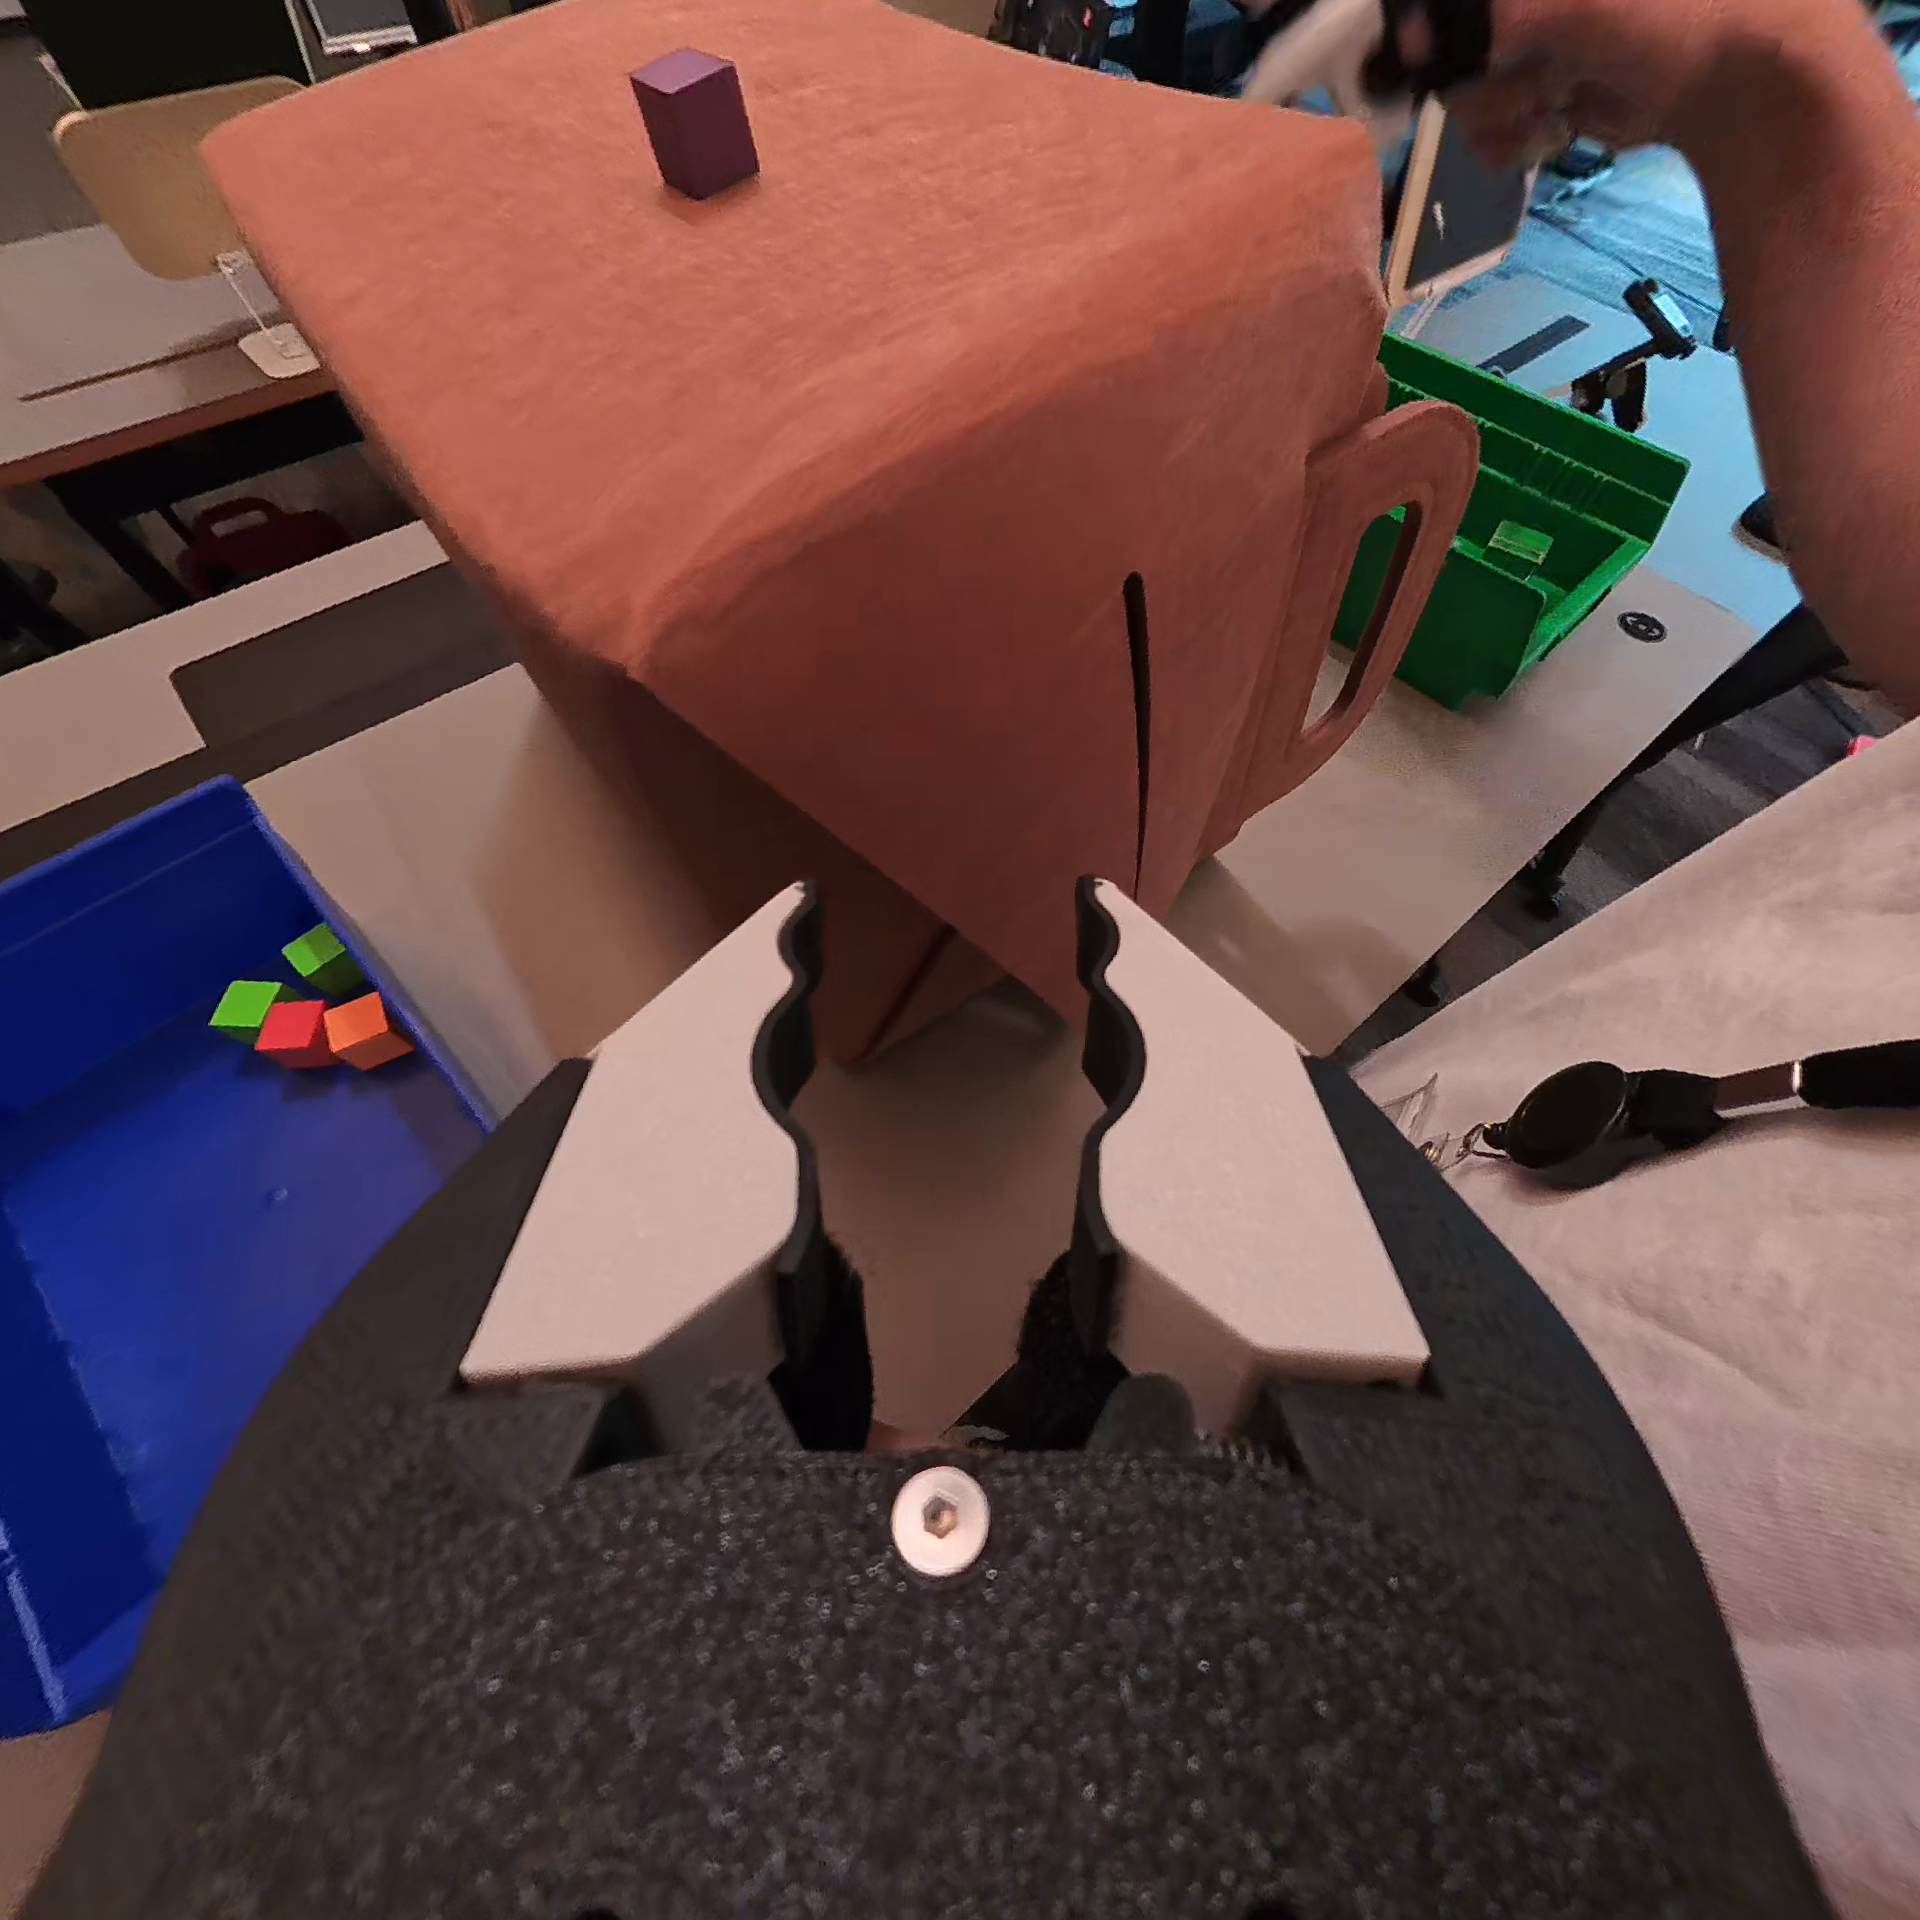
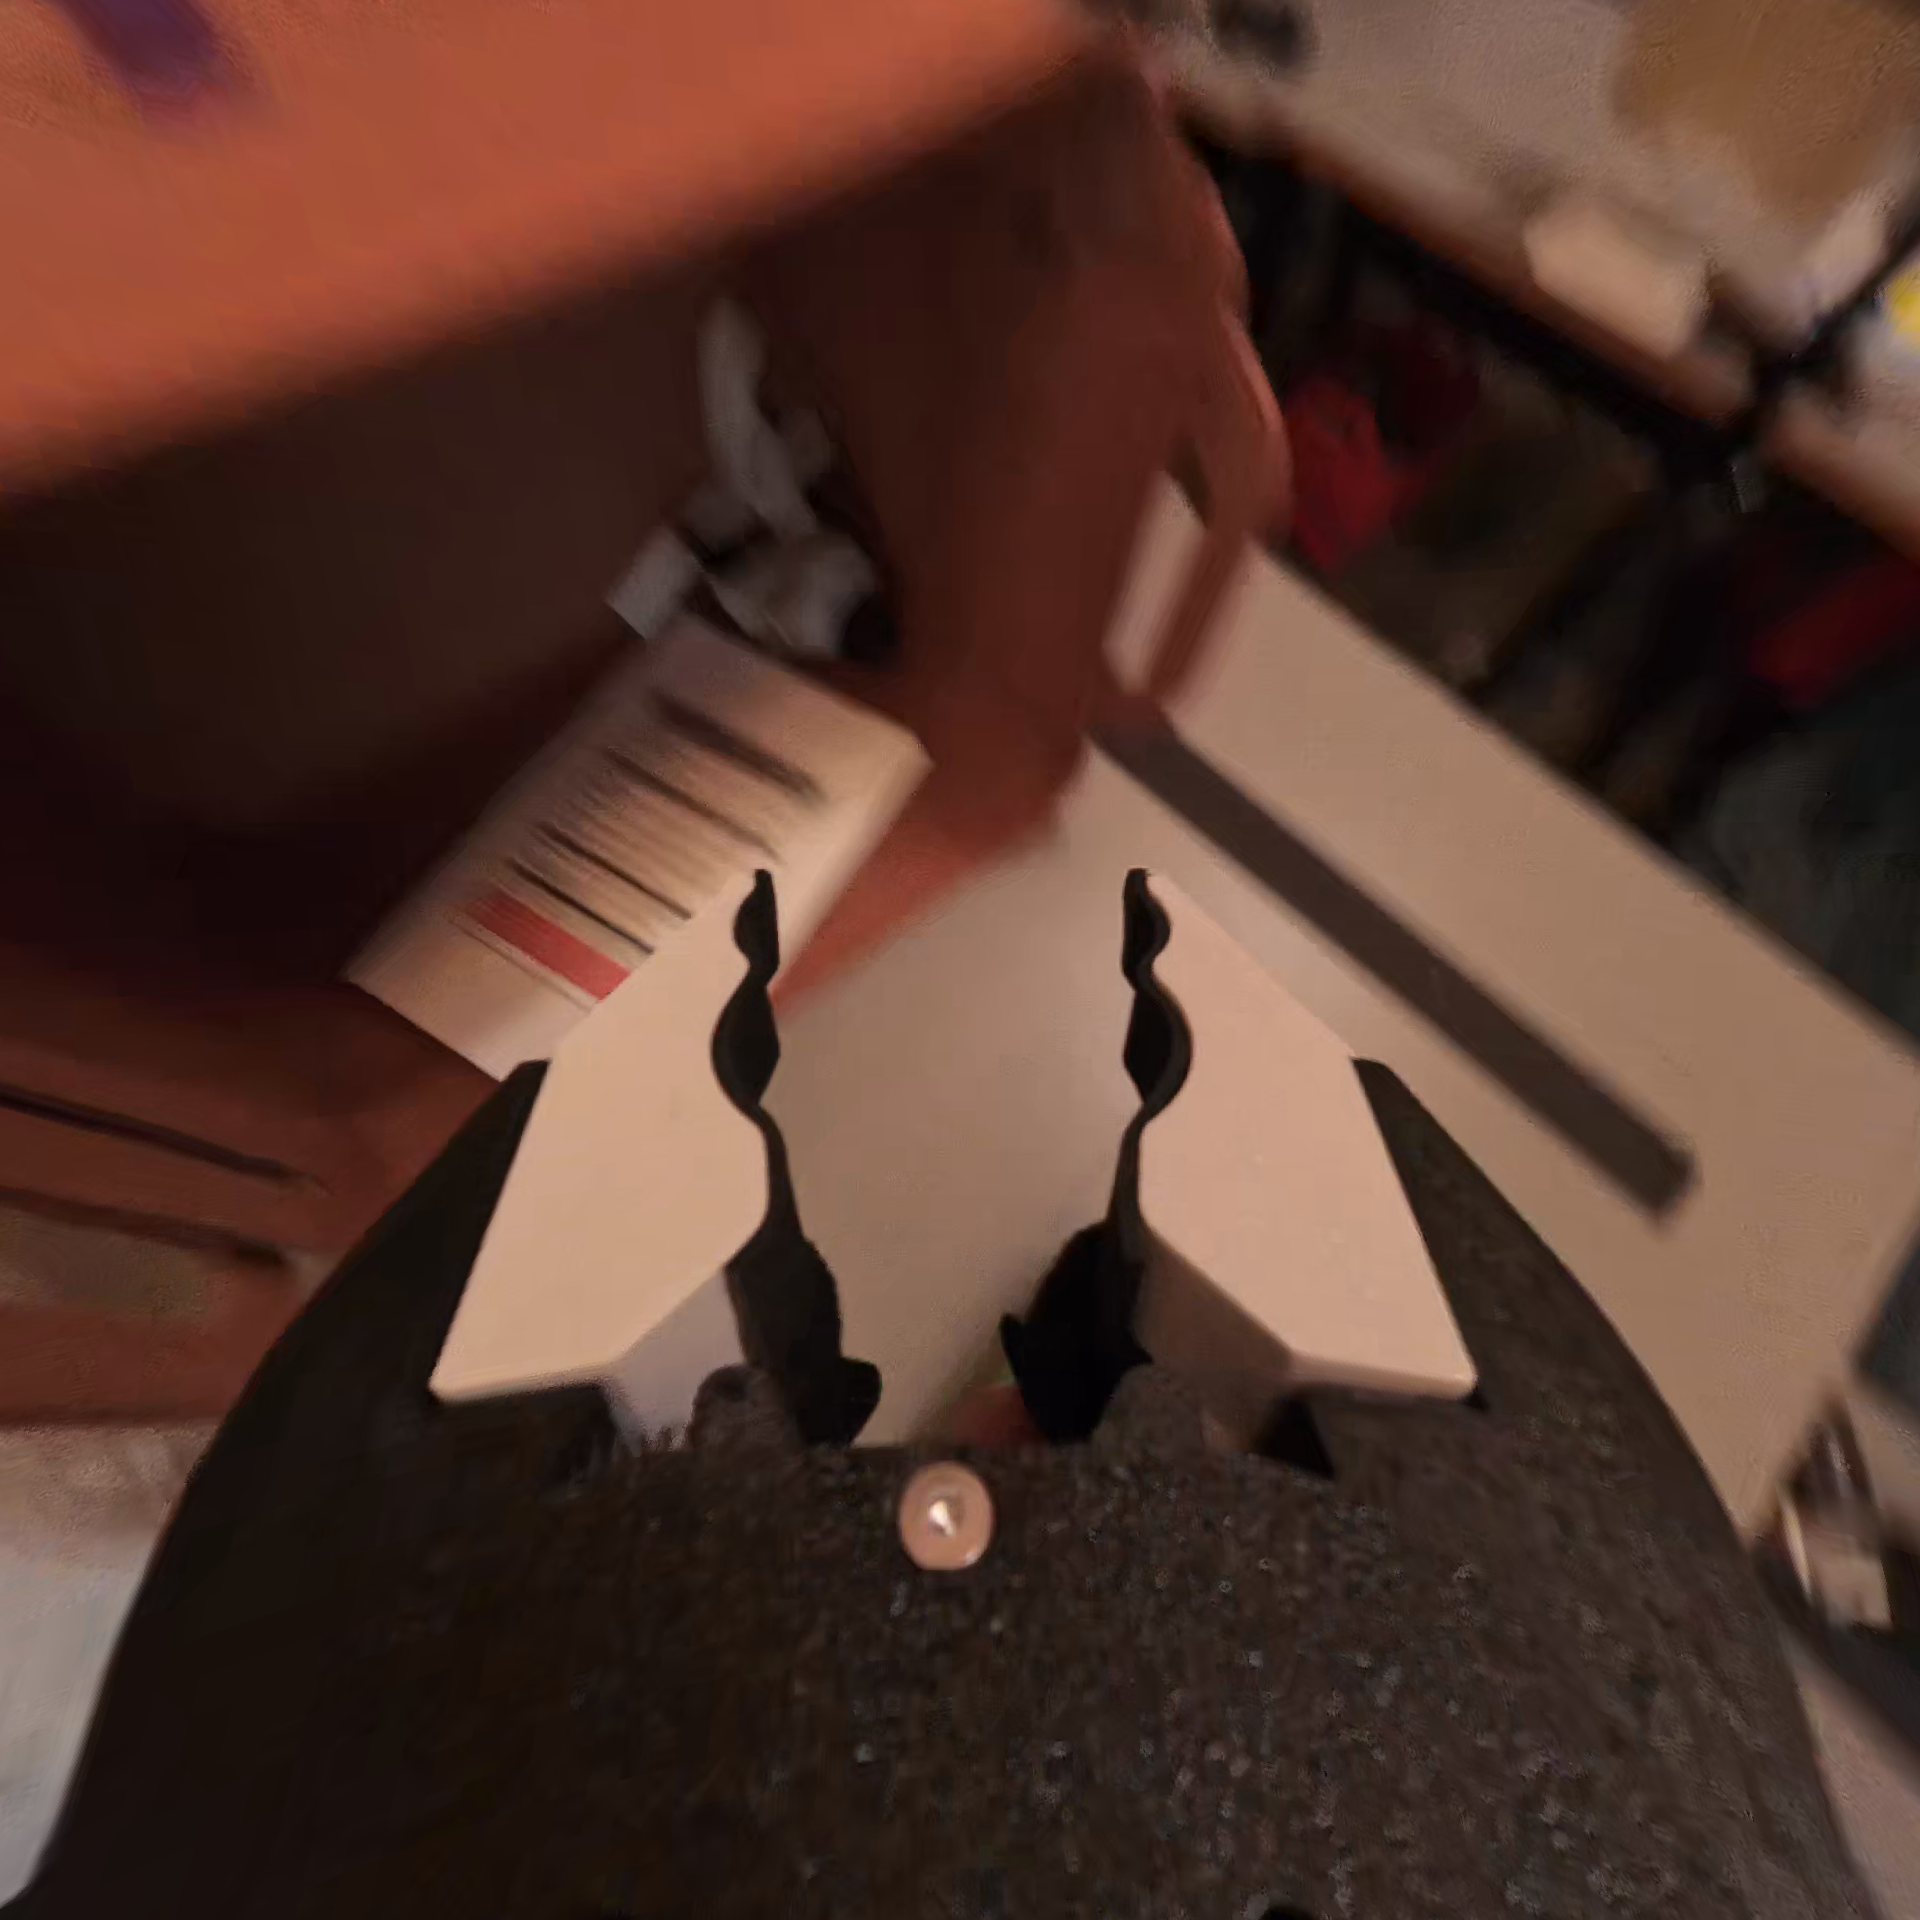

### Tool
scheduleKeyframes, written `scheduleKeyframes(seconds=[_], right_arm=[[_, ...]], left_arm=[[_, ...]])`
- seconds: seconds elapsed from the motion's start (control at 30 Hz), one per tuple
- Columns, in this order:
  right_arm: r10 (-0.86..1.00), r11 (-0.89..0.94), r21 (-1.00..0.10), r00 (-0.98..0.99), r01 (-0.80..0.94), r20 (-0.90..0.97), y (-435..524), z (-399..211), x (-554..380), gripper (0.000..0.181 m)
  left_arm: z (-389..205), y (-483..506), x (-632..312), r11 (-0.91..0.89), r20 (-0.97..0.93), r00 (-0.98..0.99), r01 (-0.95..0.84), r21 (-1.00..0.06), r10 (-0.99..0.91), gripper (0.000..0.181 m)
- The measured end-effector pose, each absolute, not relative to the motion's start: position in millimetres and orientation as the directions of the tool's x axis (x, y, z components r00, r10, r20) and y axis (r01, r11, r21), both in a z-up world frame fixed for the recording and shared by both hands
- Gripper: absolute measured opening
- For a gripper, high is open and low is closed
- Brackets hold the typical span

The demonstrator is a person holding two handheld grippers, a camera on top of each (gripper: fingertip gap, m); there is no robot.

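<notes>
Left wrist view: left hand-held gripper (image 1: pixel 943 894) spread wide, holding nothing, felt box (image 1: pixel 831 468) right ahead on the counter (image 1: pixel 1455 831). Purple block (image 1: pixel 694 123) on top of it, far end. Blue bin (image 1: pixel 125 1195) to its left.

Right wrist view, blurry: right hand-held gripper (image 2: pixel 951 883) also spread, empty, the box (image 2: pixel 520 260) ahead-left.

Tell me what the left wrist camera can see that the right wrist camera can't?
Only the left wrist view shows the blue bin with green, red and orange cubes, the green bin, and a black badge reel on grey cloth.

Only the right wrist view shows a white tag with dark stripes on the box's side, blurred.

Both show the brown felt box with the purple block on top (only a purple blur in the right view), and an open gripper: left gripper, right gripper.
</notes>
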State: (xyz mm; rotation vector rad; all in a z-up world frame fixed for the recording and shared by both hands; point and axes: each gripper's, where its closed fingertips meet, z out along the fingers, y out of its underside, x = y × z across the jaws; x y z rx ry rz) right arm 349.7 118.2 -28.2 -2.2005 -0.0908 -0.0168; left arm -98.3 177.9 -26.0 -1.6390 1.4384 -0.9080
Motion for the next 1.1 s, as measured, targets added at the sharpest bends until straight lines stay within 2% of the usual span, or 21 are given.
scheduleKeyframes(seconds=[0.1,0.17,0.27,0.33,0.53,0.57,0.63,0.8,0.93,1.03,1.1], right_arm=[[0.245,-0.409,-0.876,0.956,0.254,0.163,182,57,277,0.069],[0.386,-0.339,-0.894,0.91,0.292,0.15,219,86,230,0.064],[0.537,-0.448,-0.796,0.834,0.408,0.126,261,59,186,0.07],[0.607,-0.47,-0.73,0.782,0.495,0.139,276,36,168,0.068],[0.638,-0.521,-0.641,0.756,0.564,0.146,299,1,156,0.041],[0.634,-0.527,-0.629,0.757,0.572,0.158,302,-1,157,0.028],[0.641,-0.513,-0.624,0.747,0.589,0.177,301,2,156,0.027],[0.559,-0.423,-0.706,0.776,0.569,0.29,270,55,175,0.026],[0.347,-0.417,-0.76,0.86,0.499,0.375,194,101,237,0.027],[0.104,-0.529,-0.757,0.914,0.384,0.391,112,93,315,0.026],[-0.036,-0.611,-0.745,0.931,0.268,0.365,56,58,365,0.026]], left_arm=[[-24,179,-106,-0.073,0.022,0.12,-0.435,-0.897,-0.992,0.05],[-23,179,-111,-0.077,0.028,0.124,-0.418,-0.905,-0.992,0.05],[-22,181,-116,-0.08,0.031,0.127,-0.398,-0.914,-0.991,0.05],[-21,182,-119,-0.079,0.03,0.133,-0.387,-0.919,-0.991,0.05],[-14,185,-121,-0.075,0.031,0.132,-0.349,-0.934,-0.991,0.05],[-14,185,-120,-0.075,0.032,0.128,-0.347,-0.935,-0.991,0.05],[-13,183,-118,-0.068,0.03,0.114,-0.347,-0.935,-0.993,0.05],[-13,182,-111,-0.054,0.028,0.078,-0.362,-0.93,-0.997,0.05],[-11,182,-102,-0.038,0.022,0.046,-0.371,-0.928,-0.999,0.05],[-9,186,-95,-0.04,0.029,0.034,-0.376,-0.926,-0.999,0.05],[-8,190,-90,-0.04,0.027,0.038,-0.389,-0.92,-0.999,0.05]])
